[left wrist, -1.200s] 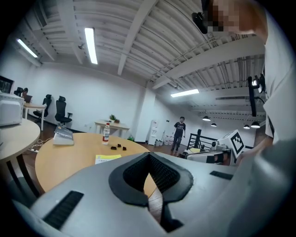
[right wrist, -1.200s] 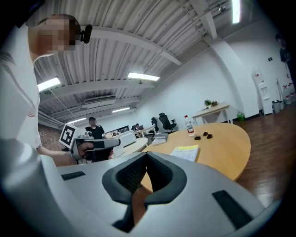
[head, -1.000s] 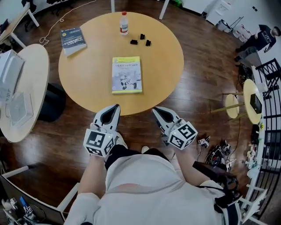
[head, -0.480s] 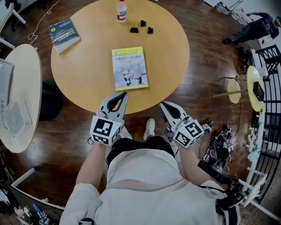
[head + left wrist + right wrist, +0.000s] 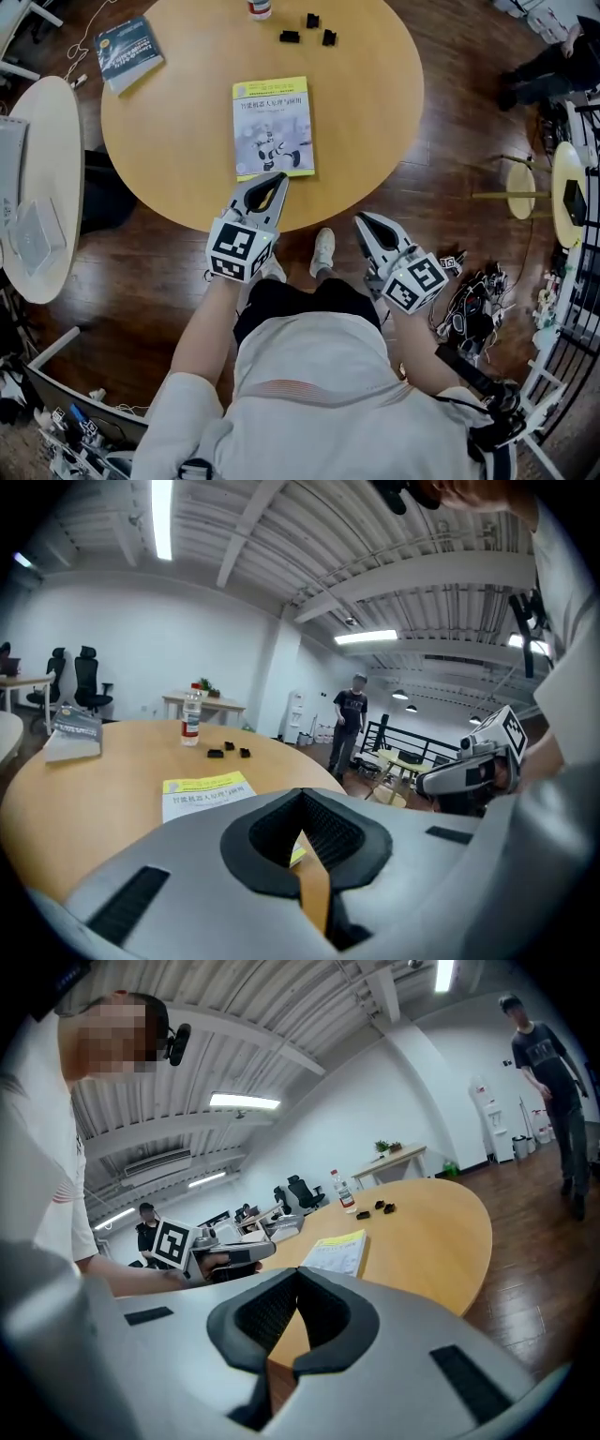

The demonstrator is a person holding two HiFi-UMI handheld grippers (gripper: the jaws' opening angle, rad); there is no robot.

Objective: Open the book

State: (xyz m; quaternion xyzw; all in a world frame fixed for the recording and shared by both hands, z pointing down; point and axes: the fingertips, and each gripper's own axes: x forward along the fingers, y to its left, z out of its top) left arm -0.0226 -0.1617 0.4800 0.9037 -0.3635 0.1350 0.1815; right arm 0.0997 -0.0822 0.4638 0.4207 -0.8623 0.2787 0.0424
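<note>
As I judge it, the job is not yet begun. The book [image 5: 273, 127] lies flat and closed on the desk [image 5: 375, 112], yellow-and-white cover up. Its near edge is just in from the desk's rim on my side. I can make out no lifted cover corner or page.

My left claw [image 5: 277, 178] has its two jaws pressed together with nothing between them. Its tip sits at the book's near edge, toward the near right corner. In the left gripper view a yellow sliver of the book shows through the opening behind the tips, so I am right over it. Whether the tip touches the cover I cannot tell.

My right claw [image 5: 364, 220] is likewise closed and empty. It hangs to the right of the book and nearer to me, out past the desk's rim and well apart from the cover.

Beyond the book's far edge stand a bottle [image 5: 260, 7] and a few small black pieces [image 5: 290, 37]. Far off to the book's left lies a blue book [image 5: 129, 54]. None of them is in my way.

So everything is left to do. I reckon I must work a tip under the free edge of the cover, raise it and swing it over until the book lies open. The other claw should probably pin the book so it does not slide. With both claws shut, slipping a thin tip under looks the likelier way in than a pinch.
</note>
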